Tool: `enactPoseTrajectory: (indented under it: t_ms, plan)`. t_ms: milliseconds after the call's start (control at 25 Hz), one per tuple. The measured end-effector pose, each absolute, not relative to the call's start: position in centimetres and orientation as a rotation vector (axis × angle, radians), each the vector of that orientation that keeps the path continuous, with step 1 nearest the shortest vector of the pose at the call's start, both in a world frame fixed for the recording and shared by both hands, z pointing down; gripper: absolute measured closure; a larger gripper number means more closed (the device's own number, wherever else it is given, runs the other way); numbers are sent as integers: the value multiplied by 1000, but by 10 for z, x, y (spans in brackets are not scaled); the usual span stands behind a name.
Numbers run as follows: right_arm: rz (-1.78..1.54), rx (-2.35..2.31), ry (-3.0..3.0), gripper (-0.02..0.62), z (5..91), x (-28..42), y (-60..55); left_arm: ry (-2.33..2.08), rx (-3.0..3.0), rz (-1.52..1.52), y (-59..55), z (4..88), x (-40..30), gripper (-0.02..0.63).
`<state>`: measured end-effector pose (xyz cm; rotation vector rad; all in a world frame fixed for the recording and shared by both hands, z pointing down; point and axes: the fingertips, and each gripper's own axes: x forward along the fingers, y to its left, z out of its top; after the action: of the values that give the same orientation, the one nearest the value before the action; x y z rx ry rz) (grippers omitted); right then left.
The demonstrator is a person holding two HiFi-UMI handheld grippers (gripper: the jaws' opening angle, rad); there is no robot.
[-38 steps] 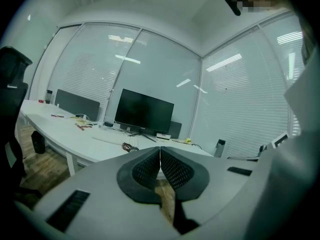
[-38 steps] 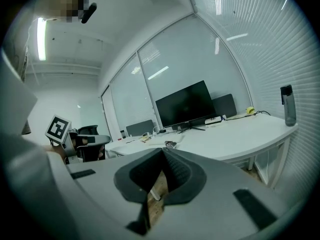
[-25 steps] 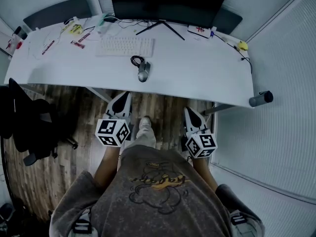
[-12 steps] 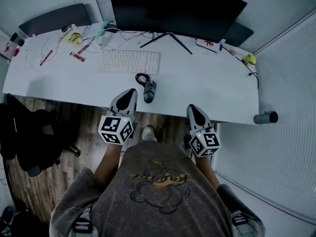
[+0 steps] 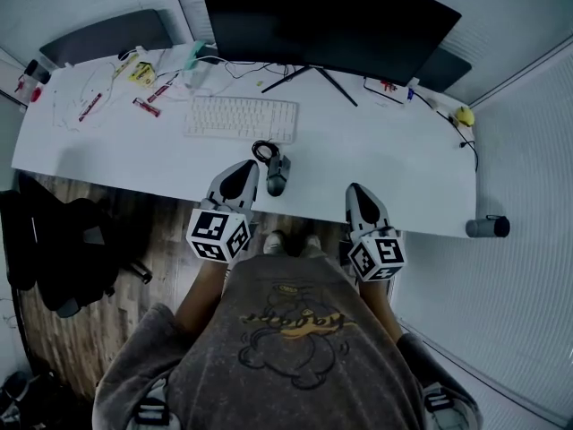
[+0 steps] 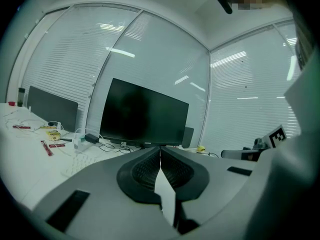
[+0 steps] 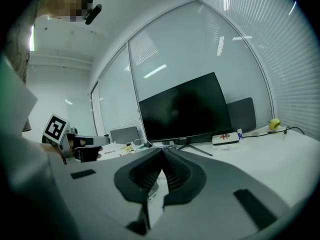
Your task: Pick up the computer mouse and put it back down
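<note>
A dark computer mouse (image 5: pixel 277 174) lies on the white desk (image 5: pixel 394 159) near its front edge, with its coiled cable (image 5: pixel 262 150) just behind it. My left gripper (image 5: pixel 245 170) reaches over the desk edge, its tips just left of the mouse and apart from it. In the left gripper view its jaws (image 6: pixel 160 151) are shut and empty. My right gripper (image 5: pixel 354 191) sits over the front edge well to the right of the mouse. The right gripper view shows it (image 7: pixel 162 151) shut on nothing. Neither gripper view shows the mouse clearly.
A white keyboard (image 5: pixel 242 117) lies behind the mouse, before a large black monitor (image 5: pixel 327 16). Small clutter (image 5: pixel 143 79) covers the desk's back left. A yellow object (image 5: pixel 464 116) sits far right. A black office chair (image 5: pixel 54 249) stands at left, and a grey cylinder (image 5: pixel 488 227) by the right corner.
Both grippers have moved forward from over the floor to the desk's front edge. The left one now lies beside the mouse. Both stay shut.
</note>
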<state>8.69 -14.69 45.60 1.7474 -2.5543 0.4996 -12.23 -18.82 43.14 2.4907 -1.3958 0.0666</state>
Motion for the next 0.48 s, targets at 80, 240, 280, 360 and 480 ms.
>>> enactPoseTrajectory:
  t_ms: [80, 240, 280, 360, 480]
  plan:
    - [502, 1724, -2571, 589, 455, 87, -153, -1408, 2483, 71, -190, 431, -120, 586]
    - [502, 1679, -2600, 589, 453, 91, -166, -1429, 2466, 78, -195, 432, -113, 586]
    - [502, 1670, -2608, 589, 453, 92, -169, -1433, 2468, 82, -196, 432, -111, 586]
    - [501, 1649, -2623, 589, 454, 93, -174, -1445, 2474, 90, -196, 432, -108, 586]
    - [502, 1617, -2643, 589, 456, 93, -180, -1465, 2479, 100, -196, 434, -104, 586]
